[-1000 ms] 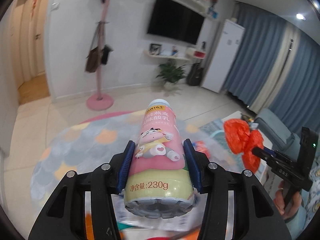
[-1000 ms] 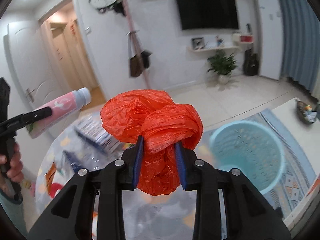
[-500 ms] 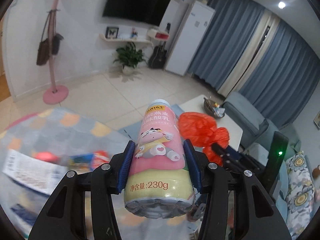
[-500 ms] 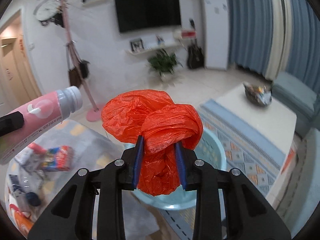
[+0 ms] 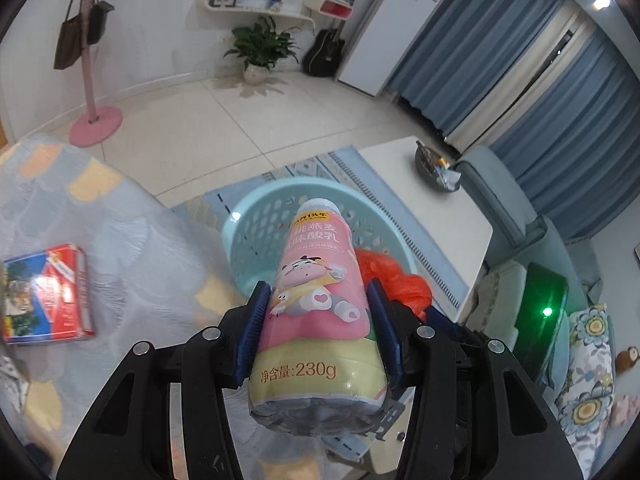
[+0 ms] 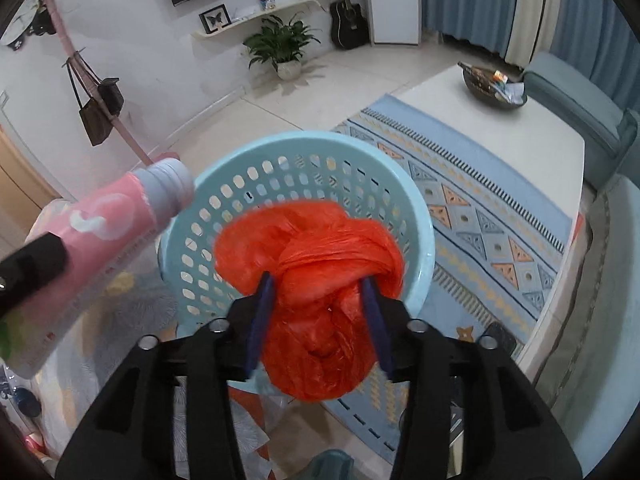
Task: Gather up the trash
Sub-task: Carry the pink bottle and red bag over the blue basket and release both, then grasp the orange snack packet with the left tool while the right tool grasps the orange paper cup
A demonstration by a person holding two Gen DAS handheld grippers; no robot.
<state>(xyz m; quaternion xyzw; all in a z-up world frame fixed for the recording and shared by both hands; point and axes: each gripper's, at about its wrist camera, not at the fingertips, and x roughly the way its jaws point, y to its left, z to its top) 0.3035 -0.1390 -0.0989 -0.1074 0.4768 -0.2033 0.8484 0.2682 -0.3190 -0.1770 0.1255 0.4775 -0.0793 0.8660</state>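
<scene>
Left wrist view: the left claw grips a pink yoghurt-drink bottle, its blue pads pressed against the bottle's two sides, cap end pointing away toward 12 o'clock. Beyond the cap stands a light-blue perforated basket, on a patterned blue rug. At 3 o'clock of the bottle a part of the orange plastic bag shows, with the other claw's black body behind it. A red printed packet lies at 9 o'clock on a pale fabric with grey and orange patches.

Right wrist view: the right claw points down over the basket. Its jaws have just been opening; the knotted orange bag sits between the blue pads, bulging out above them, and is blurred. Whether the pads press on it cannot be told with certainty; they stand at a middling width, at the bag's flanks. The bag lies in front of the basket's mouth. At 9 o'clock the bottle enters, cap toward the basket rim, held by the left claw.

Background: a white desk at 2 o'clock carries a dark bowl; a potted plant, a guitar and a pink coat stand stand along the wall.
</scene>
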